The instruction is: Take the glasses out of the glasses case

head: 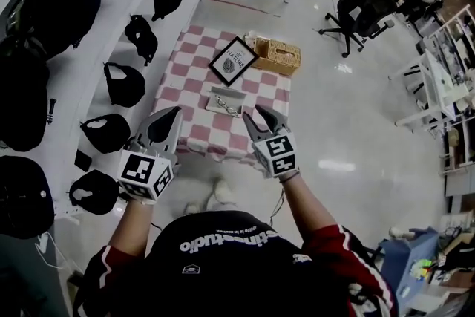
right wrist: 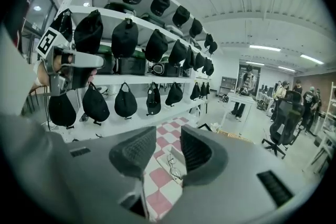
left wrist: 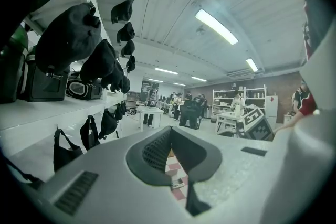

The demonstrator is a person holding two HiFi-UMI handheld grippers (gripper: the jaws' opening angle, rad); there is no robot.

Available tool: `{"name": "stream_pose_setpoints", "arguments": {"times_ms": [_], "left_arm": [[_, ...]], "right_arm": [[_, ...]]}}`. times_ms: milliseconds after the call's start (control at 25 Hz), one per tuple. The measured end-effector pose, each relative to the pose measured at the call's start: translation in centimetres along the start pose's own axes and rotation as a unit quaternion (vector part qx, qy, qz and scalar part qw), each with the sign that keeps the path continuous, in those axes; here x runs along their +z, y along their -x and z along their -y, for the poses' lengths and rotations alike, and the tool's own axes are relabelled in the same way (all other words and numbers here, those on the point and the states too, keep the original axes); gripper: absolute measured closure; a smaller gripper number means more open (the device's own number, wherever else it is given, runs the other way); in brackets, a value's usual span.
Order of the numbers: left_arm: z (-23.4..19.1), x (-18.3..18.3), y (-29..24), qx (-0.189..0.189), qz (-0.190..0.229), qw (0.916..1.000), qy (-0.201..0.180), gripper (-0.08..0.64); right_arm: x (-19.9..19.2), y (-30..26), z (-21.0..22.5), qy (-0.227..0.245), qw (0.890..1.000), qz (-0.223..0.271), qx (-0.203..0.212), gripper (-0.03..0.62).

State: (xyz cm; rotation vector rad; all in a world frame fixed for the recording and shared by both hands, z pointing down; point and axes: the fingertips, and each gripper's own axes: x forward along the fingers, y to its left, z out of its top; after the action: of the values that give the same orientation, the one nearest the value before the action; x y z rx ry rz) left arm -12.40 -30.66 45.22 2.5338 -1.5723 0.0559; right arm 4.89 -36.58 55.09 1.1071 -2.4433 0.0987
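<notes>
The right tongs [right wrist: 168, 140] have bumpy dark pads spread apart with nothing in them. The left tongs [left wrist: 169, 132] are pressed together at the tips and hold nothing. Thin wire glasses [right wrist: 172, 164] lie in the open pale glasses case [head: 223, 94] on the table [head: 194, 136] with its pink and white checked cloth, near a framed picture [head: 232, 61] and a woven basket [head: 278, 56].

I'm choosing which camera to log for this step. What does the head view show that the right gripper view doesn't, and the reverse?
Only the head view: the readable NATURE sign, the person's shoes, the right hand-held gripper from outside. Only the right gripper view: ceiling lights, and its own open jaws lined up on the glasses. Both: checkered table, open glasses case with the glasses inside, left hand-held gripper.
</notes>
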Motion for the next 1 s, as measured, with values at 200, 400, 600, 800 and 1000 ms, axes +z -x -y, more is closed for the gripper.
{"name": "stream_pose_setpoints", "arguments": {"times_ms": [200,400,600,800,1000], "left_arm": [[-0.2,-0.7,-0.5,0.017,-0.011,0.9998,0.009,0.554],[-0.5,-1.7,-1.7,0.026,-0.019,0.9995,0.001,0.554],[0.5,-3.2,-3.5,0.024,-0.034,0.9991,0.010,0.554],[2.2,-4.2,-4.6,0.014,-0.051,0.9986,0.003,0.554],[1.6,-4.4,-5.5,0.036,-0.053,0.9979,0.014,0.554]], "right_arm": [[-2.6,-2.5,0.1,0.022,0.999,-0.029,0.020,0.451],[-4.3,-4.6,0.0,0.008,0.998,-0.044,0.047,0.451],[-7.3,-6.7,0.1,0.015,0.995,-0.075,0.070,0.449],[-10.7,-9.2,0.3,0.023,0.990,-0.107,0.088,0.446],[-12.9,-11.4,0.4,0.020,0.986,-0.126,0.104,0.446]]}}
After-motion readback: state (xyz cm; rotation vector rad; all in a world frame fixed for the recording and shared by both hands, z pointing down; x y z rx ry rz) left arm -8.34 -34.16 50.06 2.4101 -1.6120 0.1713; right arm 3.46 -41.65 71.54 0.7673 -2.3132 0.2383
